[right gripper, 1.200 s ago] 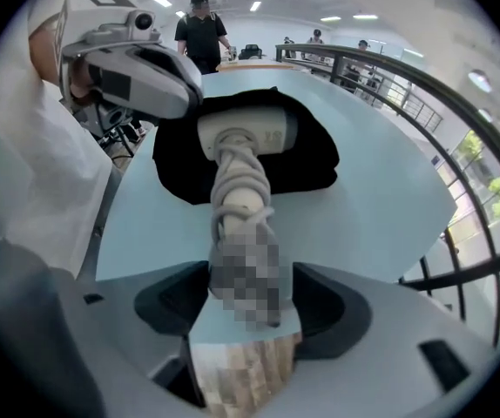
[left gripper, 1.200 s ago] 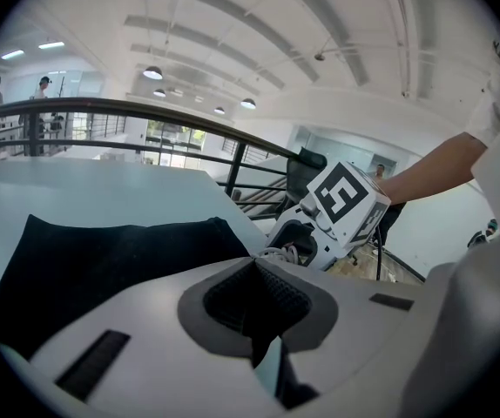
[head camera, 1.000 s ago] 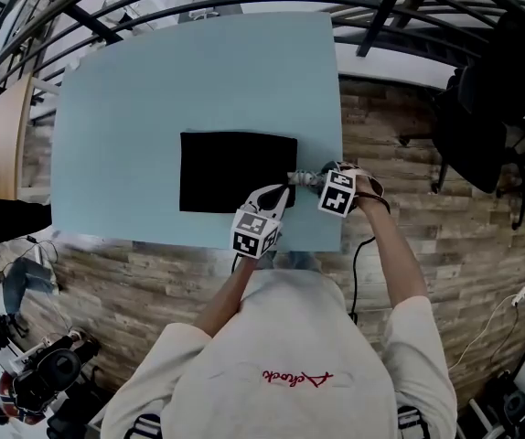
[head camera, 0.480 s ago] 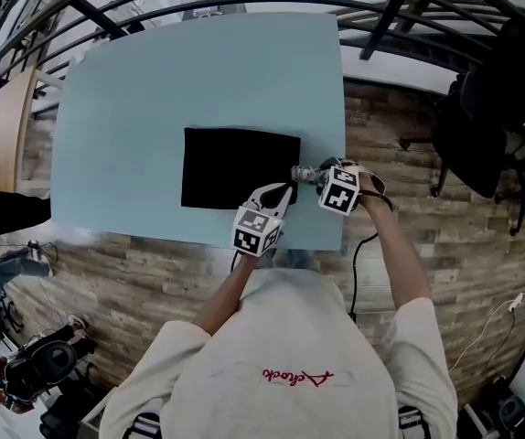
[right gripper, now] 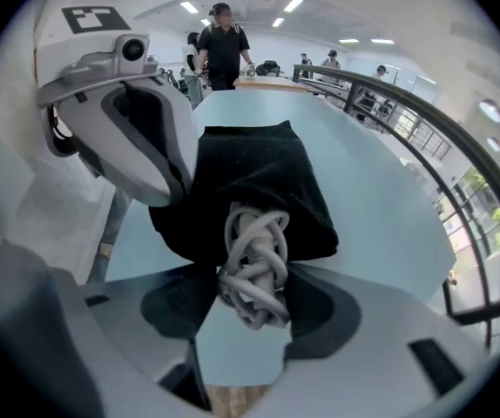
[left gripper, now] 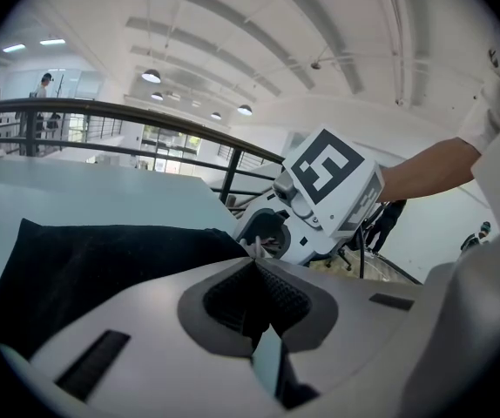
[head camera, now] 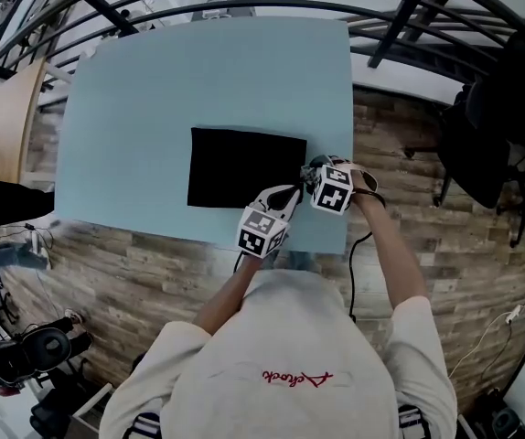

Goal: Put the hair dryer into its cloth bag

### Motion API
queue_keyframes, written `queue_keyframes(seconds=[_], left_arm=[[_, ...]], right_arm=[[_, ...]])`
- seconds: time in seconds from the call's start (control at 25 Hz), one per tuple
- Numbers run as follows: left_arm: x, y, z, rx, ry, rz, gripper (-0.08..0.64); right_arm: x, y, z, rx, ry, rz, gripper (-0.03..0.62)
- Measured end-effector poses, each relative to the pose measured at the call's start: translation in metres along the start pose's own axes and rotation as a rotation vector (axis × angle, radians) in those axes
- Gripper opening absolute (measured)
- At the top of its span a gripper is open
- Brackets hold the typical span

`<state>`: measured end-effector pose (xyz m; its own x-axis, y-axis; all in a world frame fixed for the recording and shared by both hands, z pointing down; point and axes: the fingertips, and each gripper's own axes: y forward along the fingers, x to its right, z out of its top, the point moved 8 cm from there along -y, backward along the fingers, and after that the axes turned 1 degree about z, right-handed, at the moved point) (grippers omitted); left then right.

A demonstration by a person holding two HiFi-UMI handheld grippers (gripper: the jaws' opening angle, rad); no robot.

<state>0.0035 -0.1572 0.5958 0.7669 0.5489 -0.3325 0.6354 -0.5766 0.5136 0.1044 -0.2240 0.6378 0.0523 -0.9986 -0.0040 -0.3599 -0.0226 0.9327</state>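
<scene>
The white shirt (head camera: pixel 272 355) bears red script, perhaps embroidered; 2 hand-held grippers (head camera: pixel 290 193) (head camera: pixel 309 174) are grey.

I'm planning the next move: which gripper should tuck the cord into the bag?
Right. The right gripper, whose jaws have just been closing, grips the coiled cord at the mouth of the bag; the left gripper is shut on its edge.

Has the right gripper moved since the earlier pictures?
Yes: the right gripper moved toward the black bag's right edge, its jaws just closing on the coiled cord.

Head view steeply down from above; both gripper views close, low — all share cloth bag (head camera: pixel 244 167).
</scene>
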Motion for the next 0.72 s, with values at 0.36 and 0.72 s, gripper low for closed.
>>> queue_keyframes(seconds=[0.36, 0.72], left_arm=[[-0.002, -0.005, 0.002, 0.023, -0.009, -0.007, 0.009], [-0.008, -0.02, 0.006, 0.053, -0.028, -0.002, 0.009]], right_arm=[[-0.001, 0.015, 0.035, 0.09, -0.003, 0.017, 0.253], [-0.002, 0.026, 0.061, 0.205, -0.023, 0.07, 0.253]])
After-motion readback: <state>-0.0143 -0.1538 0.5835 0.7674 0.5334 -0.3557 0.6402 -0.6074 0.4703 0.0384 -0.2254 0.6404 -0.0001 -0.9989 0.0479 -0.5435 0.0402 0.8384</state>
